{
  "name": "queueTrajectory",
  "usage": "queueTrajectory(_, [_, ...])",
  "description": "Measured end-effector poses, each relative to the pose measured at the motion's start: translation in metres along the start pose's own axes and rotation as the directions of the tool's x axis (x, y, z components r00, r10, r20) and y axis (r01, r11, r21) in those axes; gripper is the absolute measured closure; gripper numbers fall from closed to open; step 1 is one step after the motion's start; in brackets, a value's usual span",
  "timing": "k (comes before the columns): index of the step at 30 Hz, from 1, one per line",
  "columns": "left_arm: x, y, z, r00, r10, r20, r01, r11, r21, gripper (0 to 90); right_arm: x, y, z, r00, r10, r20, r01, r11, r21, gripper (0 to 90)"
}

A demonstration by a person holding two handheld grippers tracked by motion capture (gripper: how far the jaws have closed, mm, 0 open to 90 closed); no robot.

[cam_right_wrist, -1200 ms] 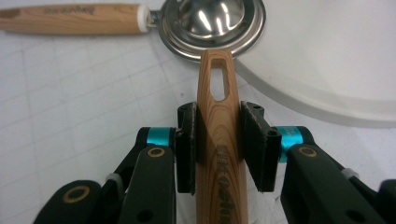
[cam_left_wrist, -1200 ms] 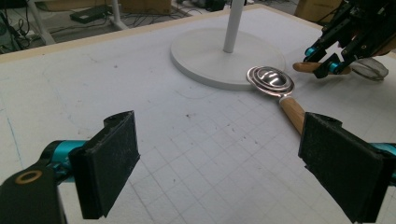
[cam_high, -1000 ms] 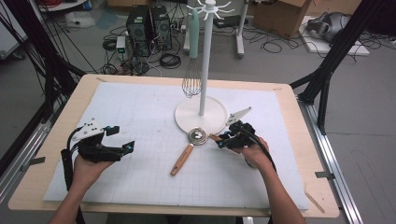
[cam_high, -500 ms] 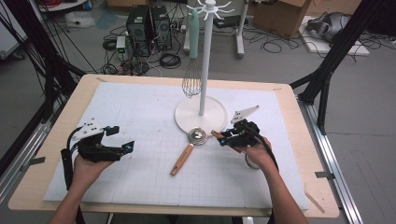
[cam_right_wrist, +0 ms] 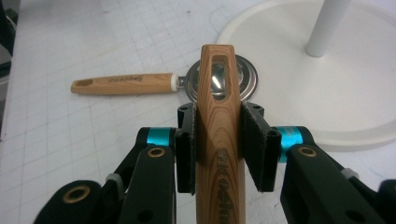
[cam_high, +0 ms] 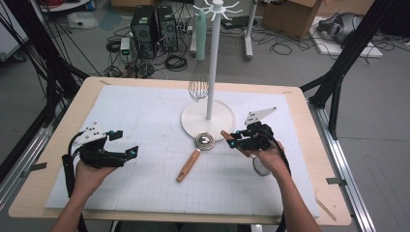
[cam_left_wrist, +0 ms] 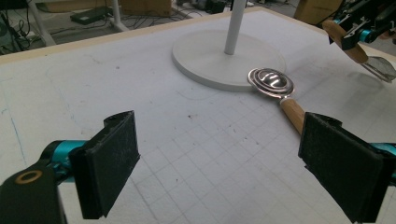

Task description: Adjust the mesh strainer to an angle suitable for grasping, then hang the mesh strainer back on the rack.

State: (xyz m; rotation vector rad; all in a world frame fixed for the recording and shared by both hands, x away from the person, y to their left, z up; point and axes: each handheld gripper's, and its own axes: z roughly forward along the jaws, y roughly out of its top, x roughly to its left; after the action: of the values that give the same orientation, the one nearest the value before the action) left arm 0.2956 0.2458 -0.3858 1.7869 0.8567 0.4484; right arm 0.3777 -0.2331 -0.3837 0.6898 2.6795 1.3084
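My right gripper [cam_high: 238, 140] is shut on the wooden handle [cam_right_wrist: 219, 140] of a utensil and holds it just above the mat, right of the stand's base. The handle's slotted end points toward the round white base [cam_high: 208, 120]. The utensil's metal end [cam_left_wrist: 379, 68] shows beyond the jaws in the left gripper view. A second utensil [cam_high: 189, 164], with a wooden handle and a round ridged metal head [cam_high: 205, 141], lies on the mat in front of the base. My left gripper [cam_high: 124, 143] rests low at the mat's left, open, with nothing between its pads [cam_left_wrist: 112, 163].
A white pole stand [cam_high: 212, 63] with hooks at its top rises from the base. A whisk with a mint handle [cam_high: 198, 82] hangs from it. The white gridded mat [cam_high: 145, 111] covers the wooden table. Cables, computer towers and boxes lie on the floor beyond.
My right gripper has lifted a little with the wooden handle held in it. The left gripper and the utensil on the mat have stayed in place.
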Motion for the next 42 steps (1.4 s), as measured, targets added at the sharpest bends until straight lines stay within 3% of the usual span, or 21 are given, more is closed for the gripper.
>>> queueTrajectory(11, [-0.001, 0.0, 0.001, 1.0, 0.005, 0.006, -0.005, 1.0, 0.003, 12.5, 0.002, 0.0, -0.005, 1.0, -0.003, -0.006, 0.002, 1.0, -0.019, 68.3])
queueTrajectory(28, [-0.007, 0.003, 0.005, 0.9991, 0.019, 0.037, -0.019, 0.9998, 0.005, 13.7, 0.011, 0.004, -0.017, 0.9995, -0.011, -0.029, 0.008, 0.994, -0.112, 68.3])
queueTrajectory(42, [-0.024, 0.01, 0.016, 0.9951, 0.05, 0.086, -0.051, 0.9986, 0.011, 21.5, 0.02, 0.01, -0.027, 0.998, -0.021, -0.059, 0.008, 0.977, -0.215, 68.3])
